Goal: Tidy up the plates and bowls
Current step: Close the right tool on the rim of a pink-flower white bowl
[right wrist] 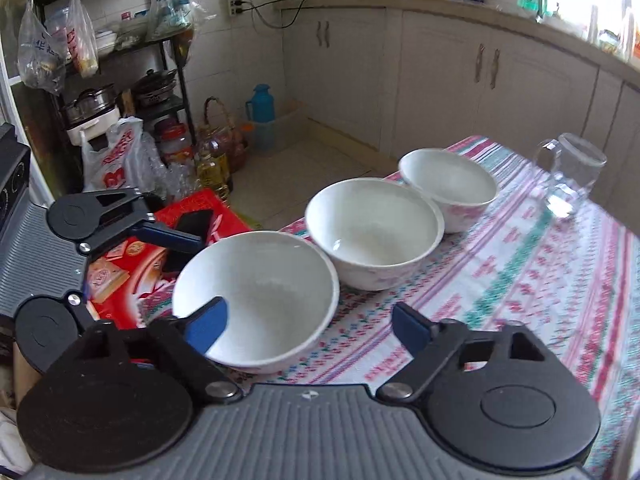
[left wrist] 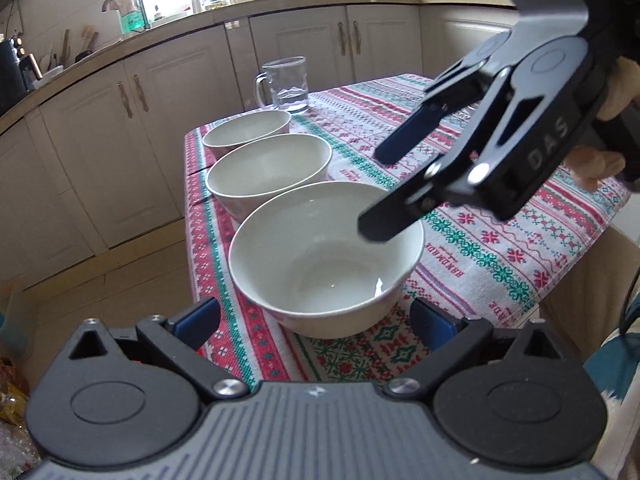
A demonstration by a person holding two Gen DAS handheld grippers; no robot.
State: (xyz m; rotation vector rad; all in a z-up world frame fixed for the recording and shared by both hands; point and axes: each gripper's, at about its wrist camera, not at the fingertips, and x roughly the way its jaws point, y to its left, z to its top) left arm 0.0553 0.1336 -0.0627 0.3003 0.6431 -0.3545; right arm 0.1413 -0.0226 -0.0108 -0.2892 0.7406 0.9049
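Right gripper (right wrist: 308, 330) jaws half-open astride nearest bowl (right wrist: 256, 300) rim, apparently untouched; left gripper (left wrist: 316, 320) wide, empty. Off-centre closure could tip it off the surface (left wrist: 500, 256) edge.

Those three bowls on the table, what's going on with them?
A person holds a gripper in each hand over a row of three white bowls on a patterned tablecloth. The right gripper straddles the nearest bowl's rim without pinching it; the left gripper is open beside that bowl. A glass mug stands beyond.
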